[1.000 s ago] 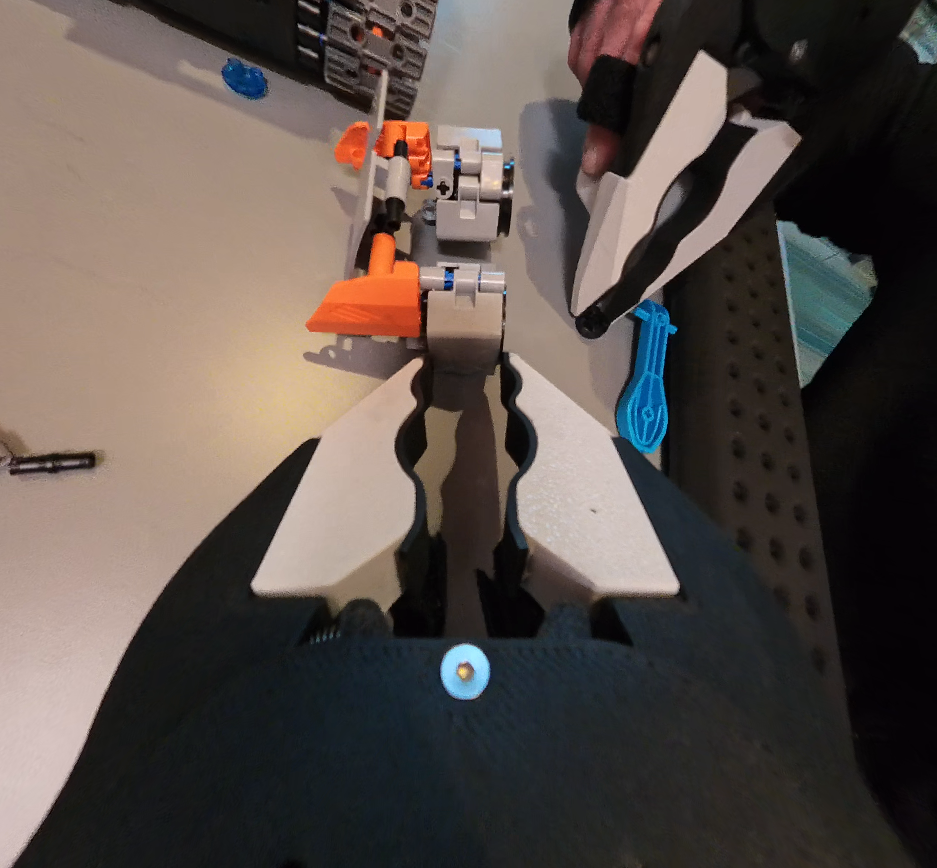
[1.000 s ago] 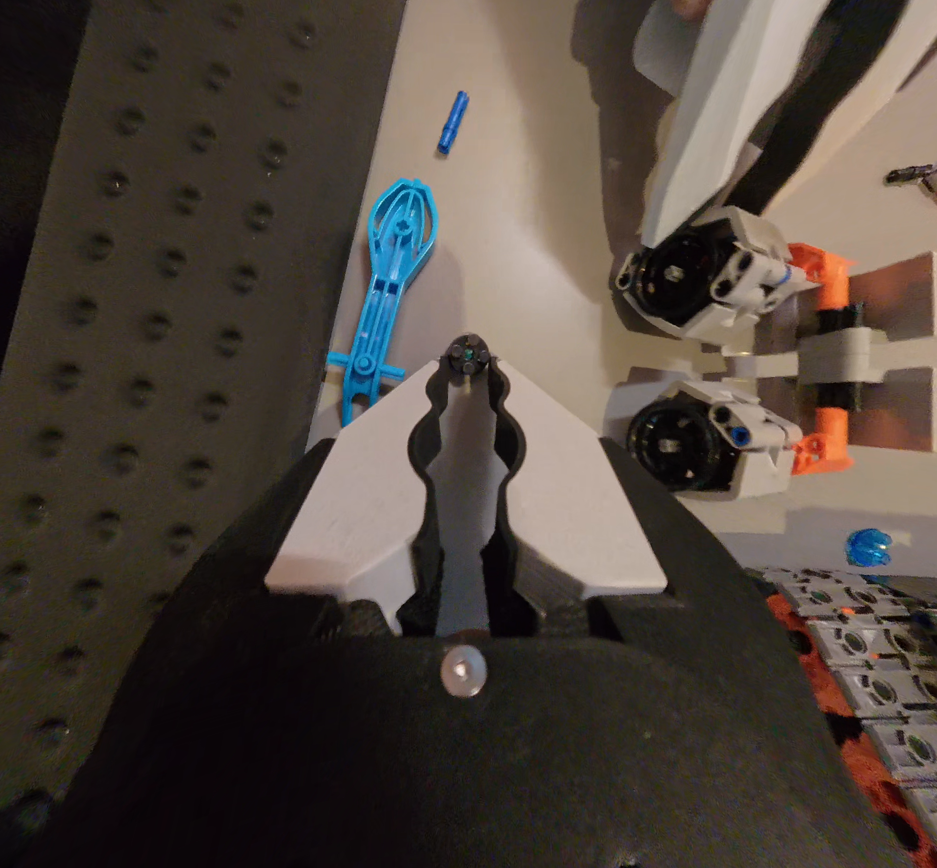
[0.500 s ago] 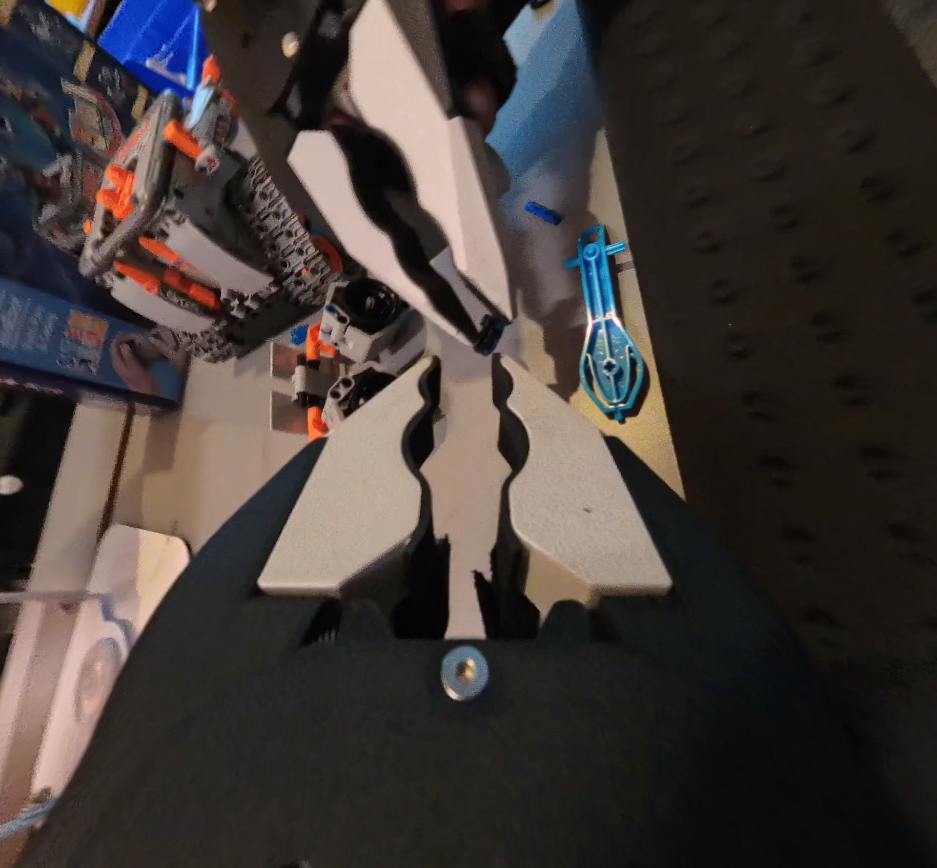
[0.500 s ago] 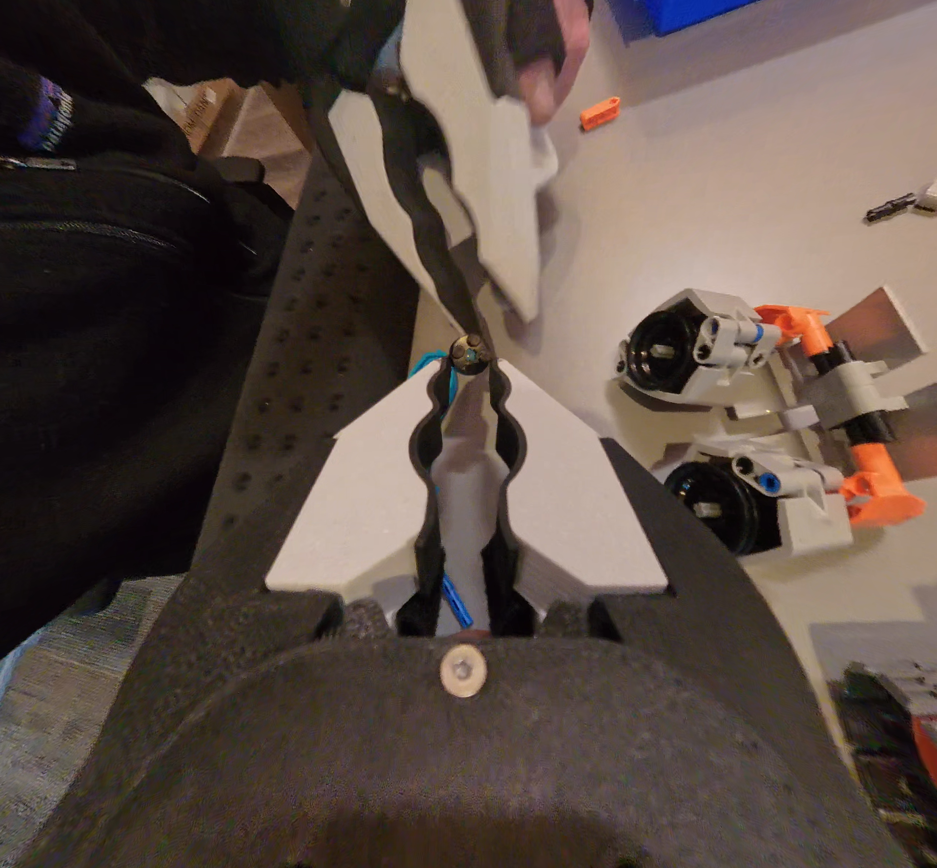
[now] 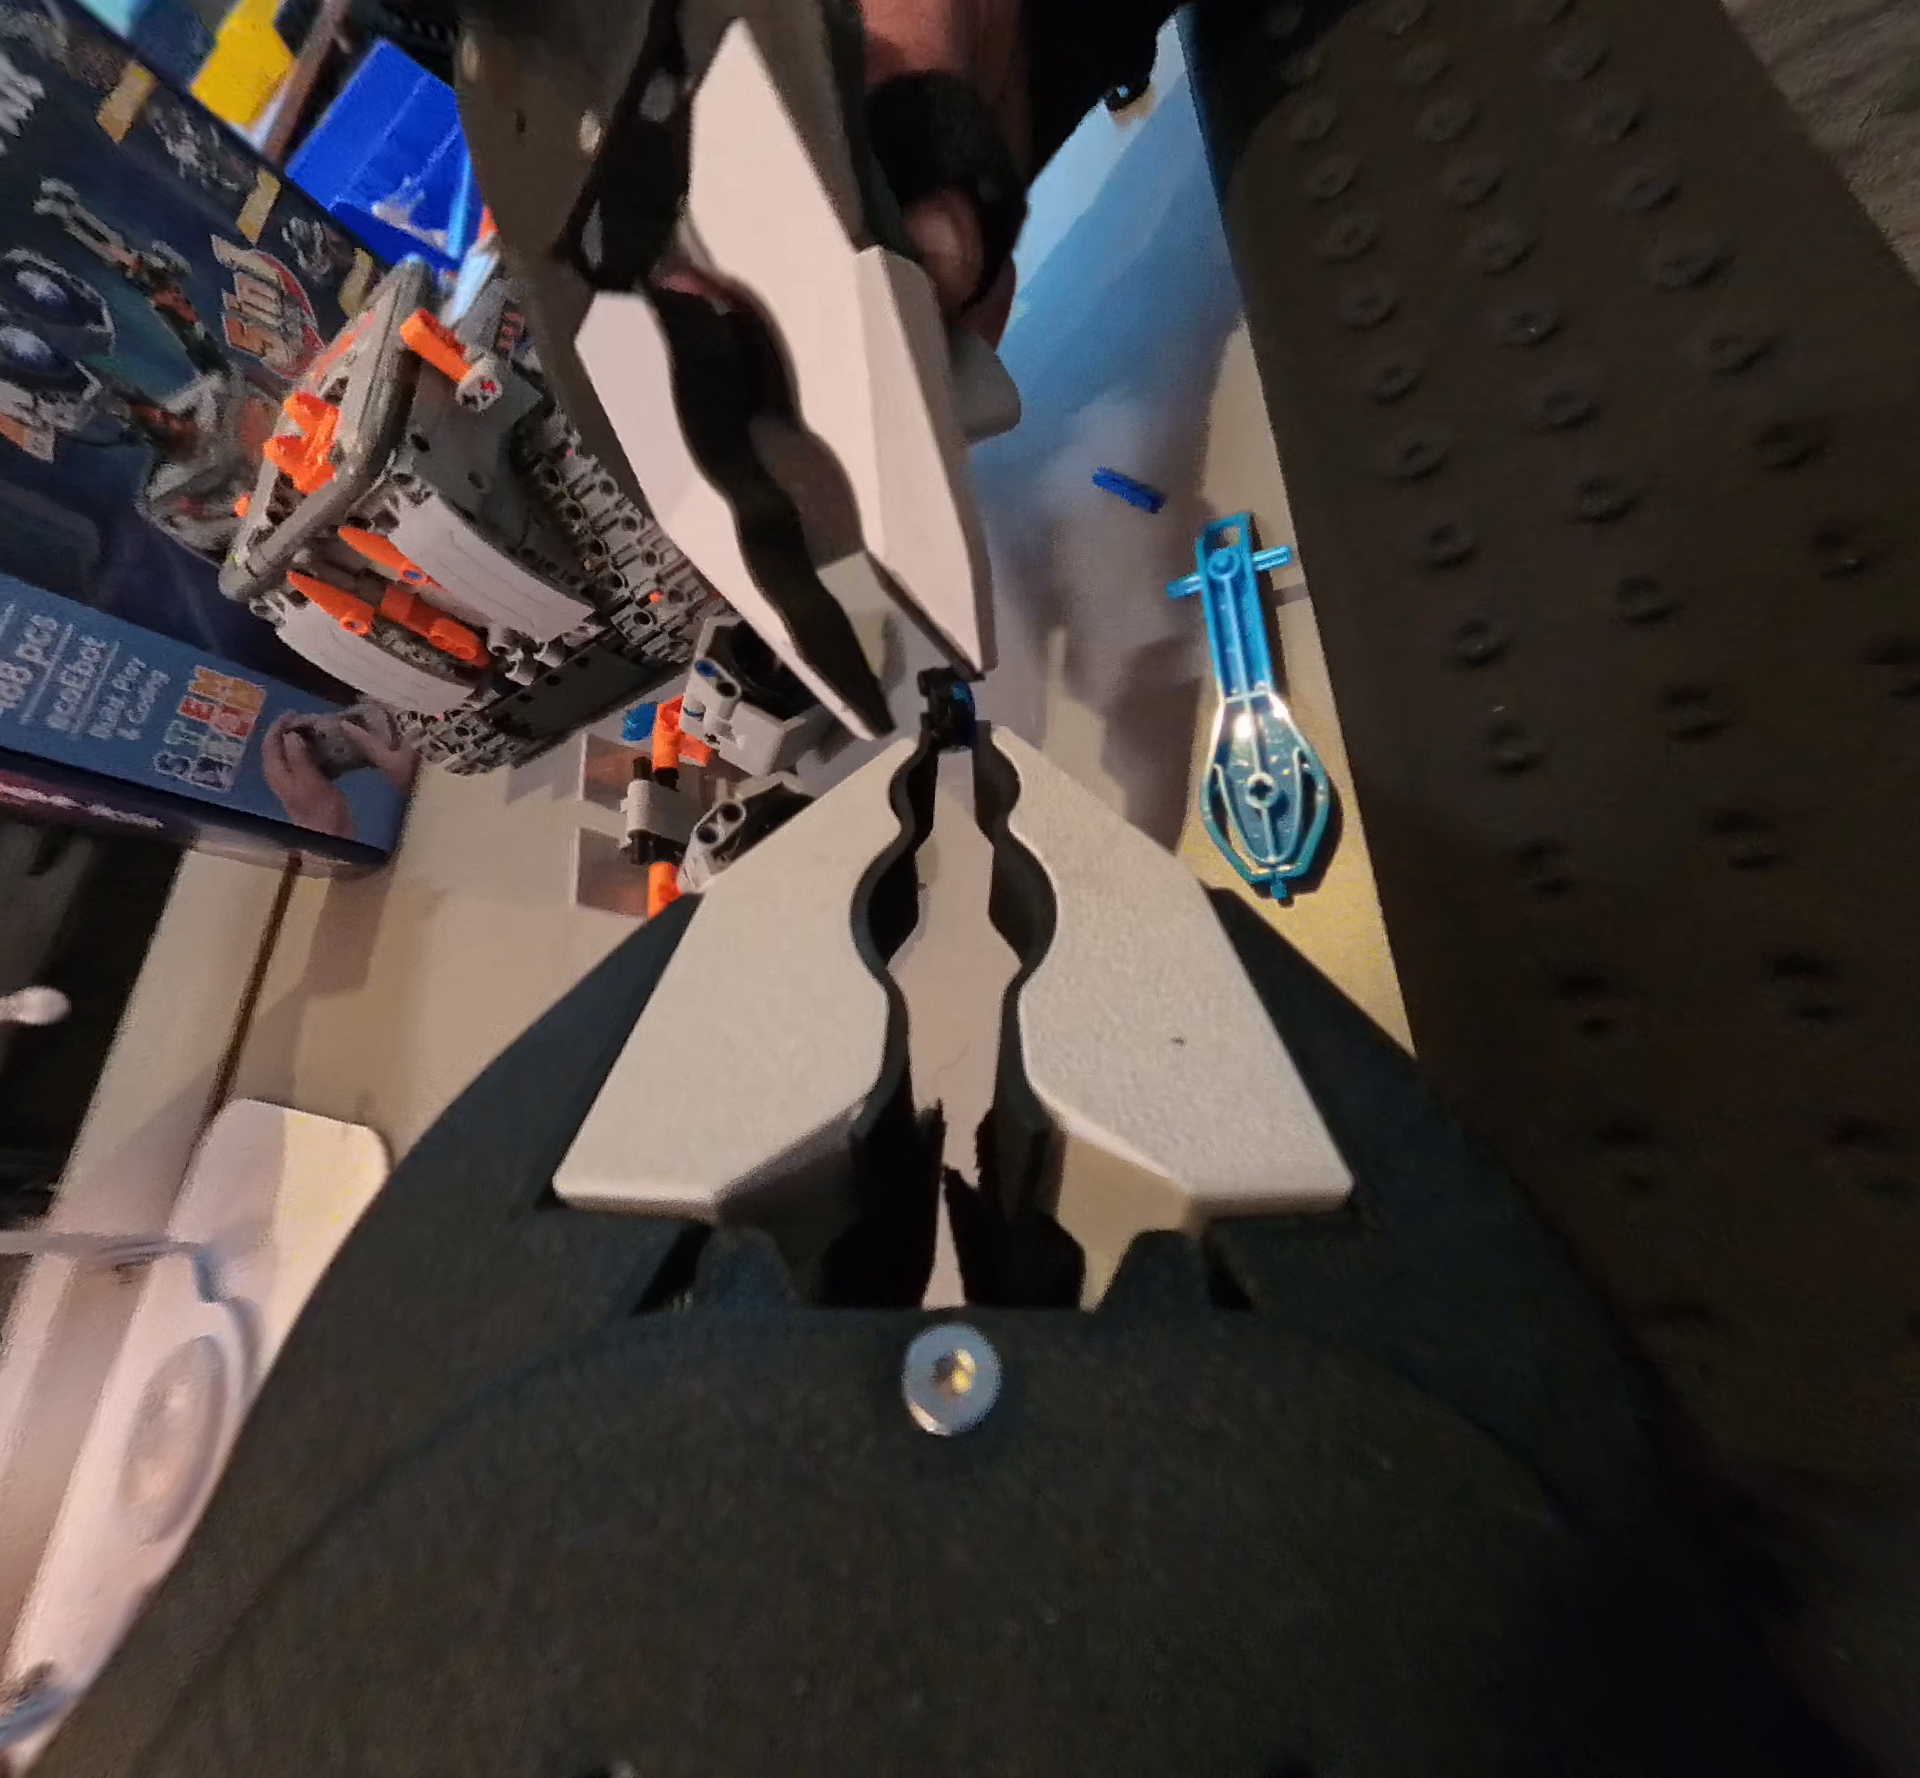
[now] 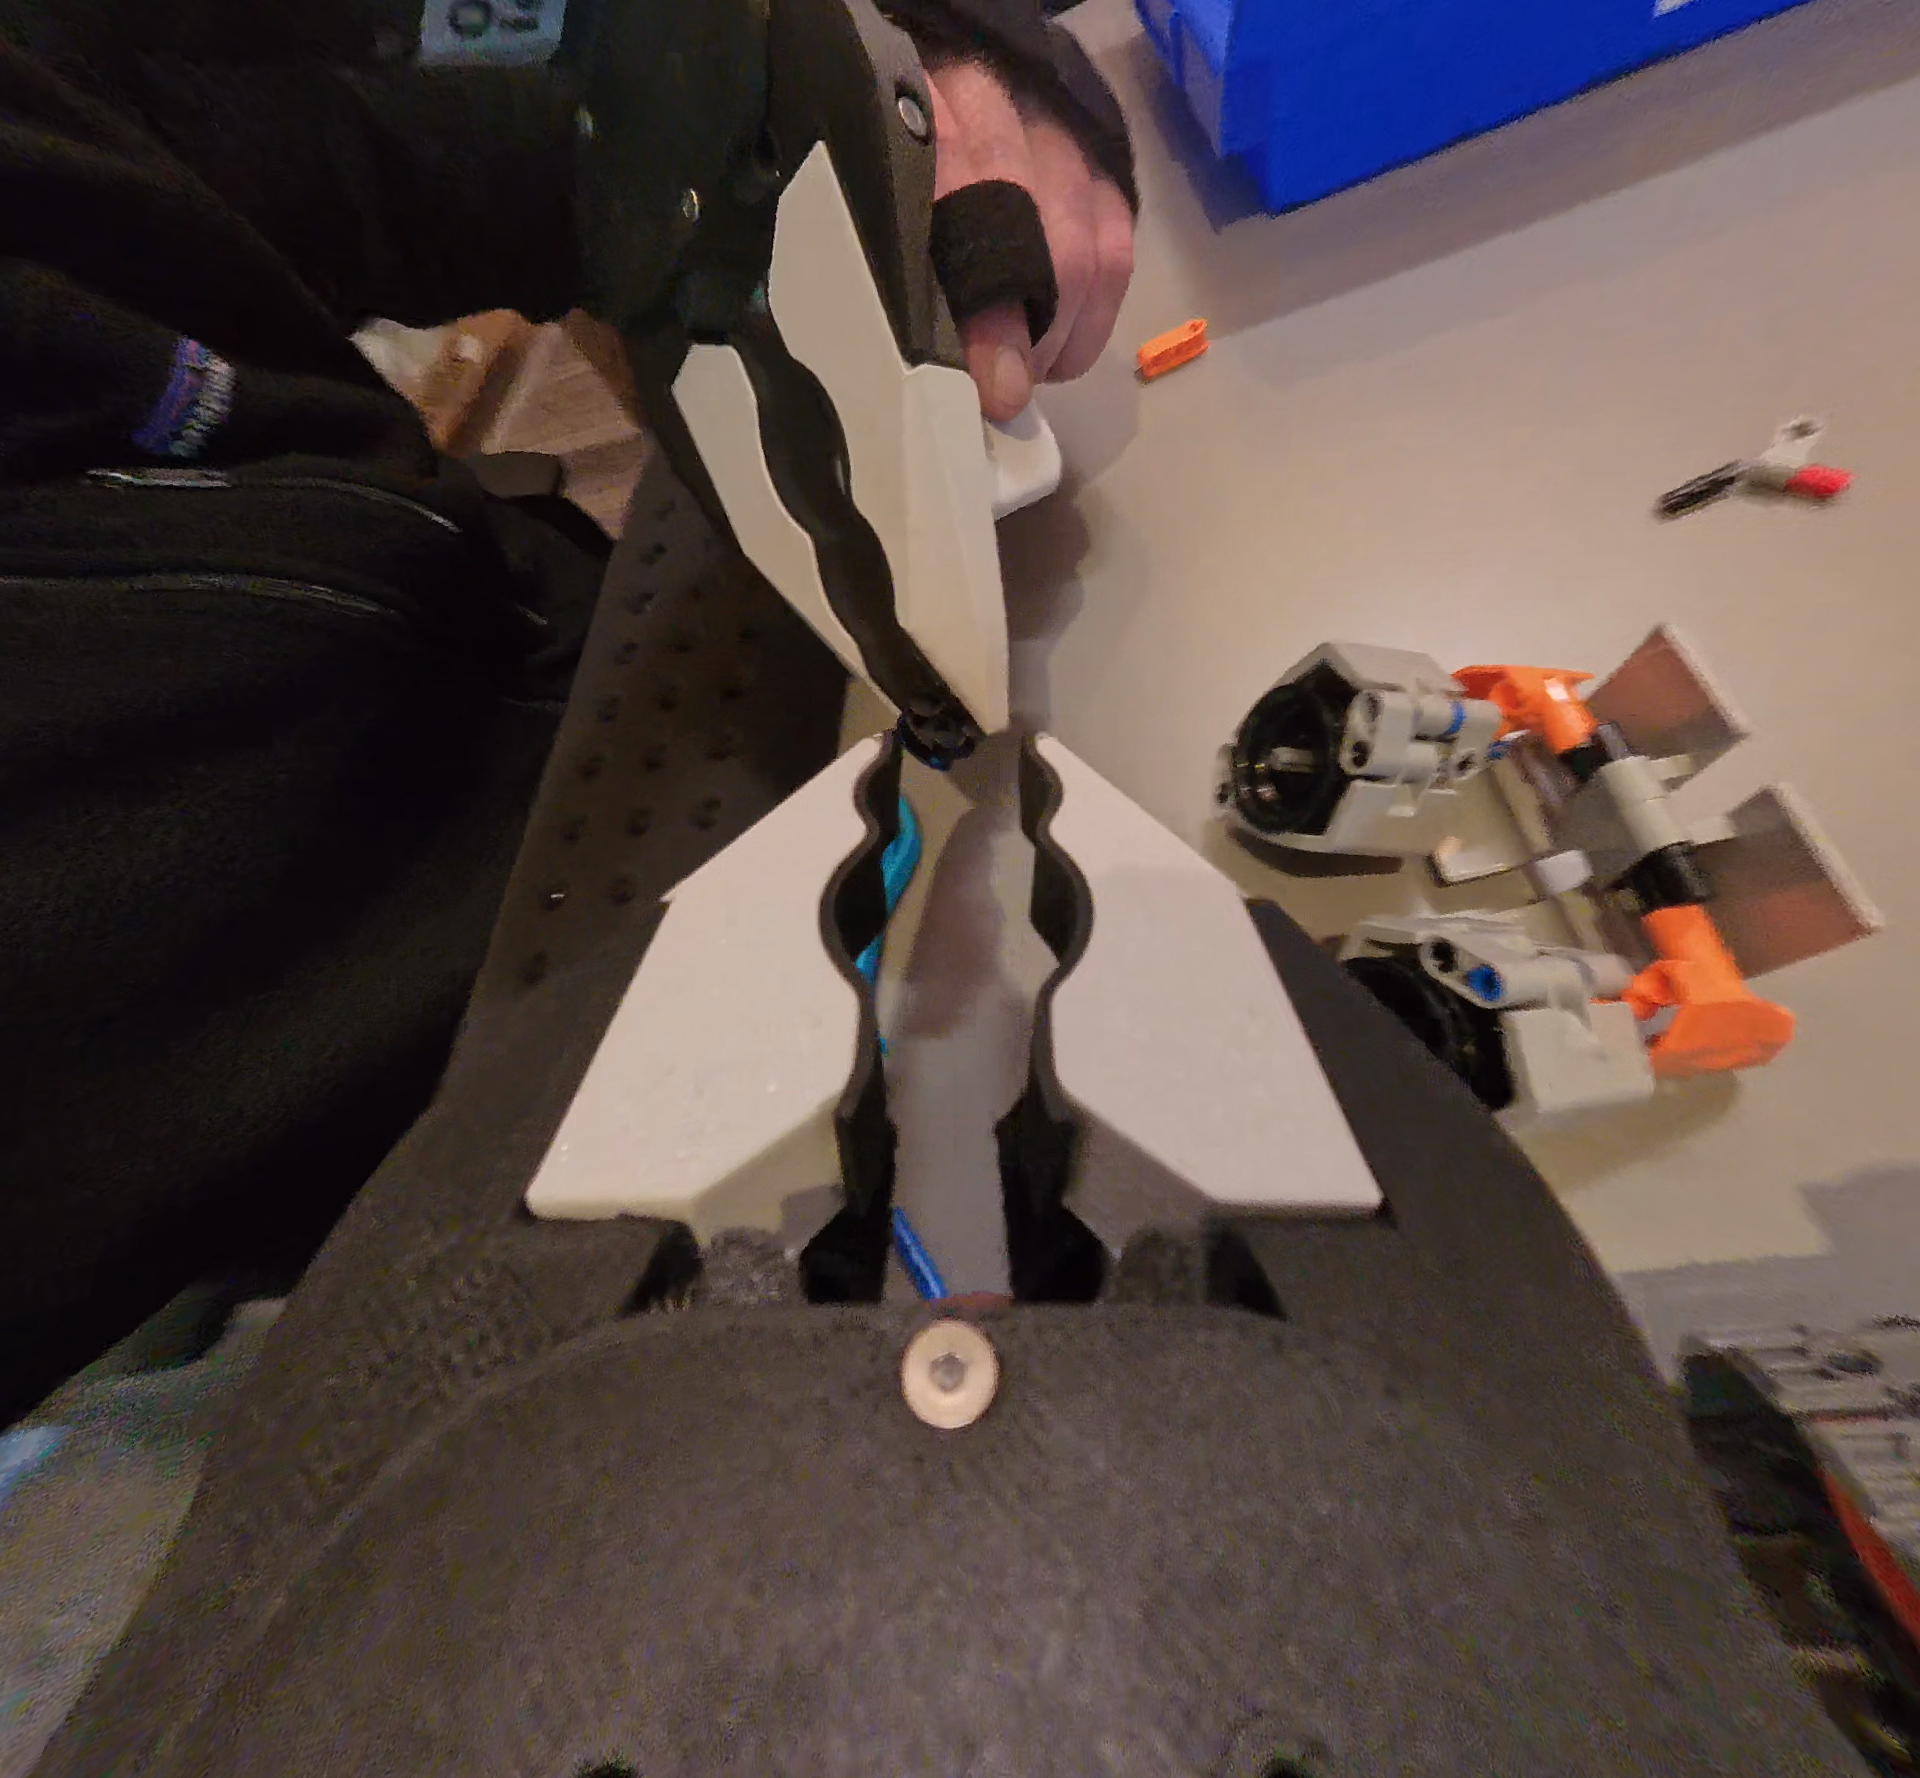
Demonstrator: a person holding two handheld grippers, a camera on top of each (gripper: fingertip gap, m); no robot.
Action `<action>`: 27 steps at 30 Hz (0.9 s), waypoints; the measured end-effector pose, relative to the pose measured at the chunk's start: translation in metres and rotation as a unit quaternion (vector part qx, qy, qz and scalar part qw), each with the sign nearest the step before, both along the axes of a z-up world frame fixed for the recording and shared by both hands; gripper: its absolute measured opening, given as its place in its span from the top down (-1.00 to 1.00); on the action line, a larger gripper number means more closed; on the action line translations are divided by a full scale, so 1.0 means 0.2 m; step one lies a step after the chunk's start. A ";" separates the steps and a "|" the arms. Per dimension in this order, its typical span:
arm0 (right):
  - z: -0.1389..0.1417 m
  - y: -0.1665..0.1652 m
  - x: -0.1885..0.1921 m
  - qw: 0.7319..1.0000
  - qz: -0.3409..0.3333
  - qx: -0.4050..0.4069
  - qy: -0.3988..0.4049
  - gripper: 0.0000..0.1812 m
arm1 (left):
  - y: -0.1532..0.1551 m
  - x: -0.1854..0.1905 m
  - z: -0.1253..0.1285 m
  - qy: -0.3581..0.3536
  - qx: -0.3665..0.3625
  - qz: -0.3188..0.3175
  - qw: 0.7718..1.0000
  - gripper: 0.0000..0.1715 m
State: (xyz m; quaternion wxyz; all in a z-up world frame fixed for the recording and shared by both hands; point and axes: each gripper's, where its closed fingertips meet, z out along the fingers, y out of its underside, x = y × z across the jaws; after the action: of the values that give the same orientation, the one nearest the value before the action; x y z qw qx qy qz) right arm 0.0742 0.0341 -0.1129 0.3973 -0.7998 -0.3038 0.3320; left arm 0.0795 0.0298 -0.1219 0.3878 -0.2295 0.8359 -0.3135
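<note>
A small black connector with a blue end (image 5: 948,702) sits at the tips of my left gripper (image 5: 956,741), which is shut on it. In the right wrist view the left gripper (image 6: 951,715) pinches that connector (image 6: 930,734). My right gripper (image 6: 956,741) is open, its jaws apart on either side of the connector; in the left wrist view it (image 5: 925,694) comes down from above, tip to tip with the left one. A grey and orange brick assembly (image 6: 1507,855) lies on the table to the right, free of both grippers; it also shows in the left wrist view (image 5: 717,772).
A blue spoon-shaped tool (image 5: 1257,783) and a blue pin (image 5: 1127,490) lie by a black perforated mat (image 5: 1610,689). A tracked grey and orange model (image 5: 436,585) and a printed box (image 5: 125,481) stand behind. A blue bin (image 6: 1507,14), an orange piece (image 6: 1171,346) and a black pin (image 6: 1756,479) lie farther off. My two grippers' fingertips are within a few centimetres of each other.
My left gripper let go of the brick assembly, swung over to the right gripper and closed on the small connector. The right gripper, shut on the connector before, has opened.
</note>
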 end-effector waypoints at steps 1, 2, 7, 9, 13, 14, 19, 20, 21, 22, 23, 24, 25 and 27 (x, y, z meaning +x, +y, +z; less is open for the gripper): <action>0.01 0.01 0.01 0.999 -0.006 0.027 -0.022 0.75 | 0.01 0.00 0.00 0.010 -0.022 0.006 1.000 0.95; 0.01 0.02 0.02 0.997 -0.010 0.056 -0.051 0.76 | 0.02 0.01 0.01 0.016 -0.044 0.009 0.999 0.95; 0.01 0.04 0.02 0.973 -0.004 0.157 -0.168 0.89 | 0.03 0.01 0.04 0.045 -0.129 0.011 0.991 0.95; 0.02 0.04 0.01 0.969 0.000 0.173 -0.178 0.93 | 0.03 0.01 0.03 0.053 -0.131 0.010 0.990 0.95; 0.01 0.04 0.01 0.968 0.002 0.175 -0.180 0.94 | 0.03 0.01 0.03 0.061 -0.143 0.009 0.988 0.95; 0.01 0.04 0.01 0.968 0.002 0.173 -0.180 0.94 | 0.03 0.00 0.03 0.066 -0.150 0.007 0.986 0.95; -0.01 0.05 0.02 0.978 -0.006 0.139 -0.157 0.96 | 0.05 0.02 0.00 0.078 -0.157 0.016 0.984 0.94; -0.02 0.06 0.03 0.979 -0.008 0.133 -0.152 0.96 | 0.05 0.02 0.00 0.080 -0.160 0.017 0.984 0.94; -0.02 0.06 0.03 0.981 -0.011 0.127 -0.146 0.96 | 0.06 0.02 0.00 0.080 -0.163 0.019 0.983 0.93; -0.02 0.07 0.04 0.982 -0.016 0.122 -0.143 0.96 | 0.07 0.03 0.00 0.077 -0.161 0.024 0.984 0.92; -0.02 0.07 0.05 0.983 -0.021 0.114 -0.141 0.96 | 0.08 0.03 0.00 0.075 -0.156 0.028 0.985 0.89; -0.03 0.08 0.06 0.984 -0.027 0.106 -0.142 0.97 | 0.10 0.04 0.00 0.069 -0.150 0.037 0.986 0.84; -0.04 0.09 0.08 0.984 -0.036 0.097 -0.144 0.97 | 0.12 0.04 0.00 0.063 -0.141 0.049 0.987 0.77; -0.07 0.10 0.10 0.986 -0.049 0.070 -0.144 0.97 | 0.18 0.06 0.00 0.058 -0.126 0.071 0.988 0.60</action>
State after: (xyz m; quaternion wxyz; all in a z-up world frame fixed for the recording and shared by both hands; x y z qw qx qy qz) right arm 0.0951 0.0537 -0.1278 0.4203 -0.8232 -0.3411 0.1714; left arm 0.0907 0.0666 -0.1211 0.3285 -0.3532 0.7923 -0.3737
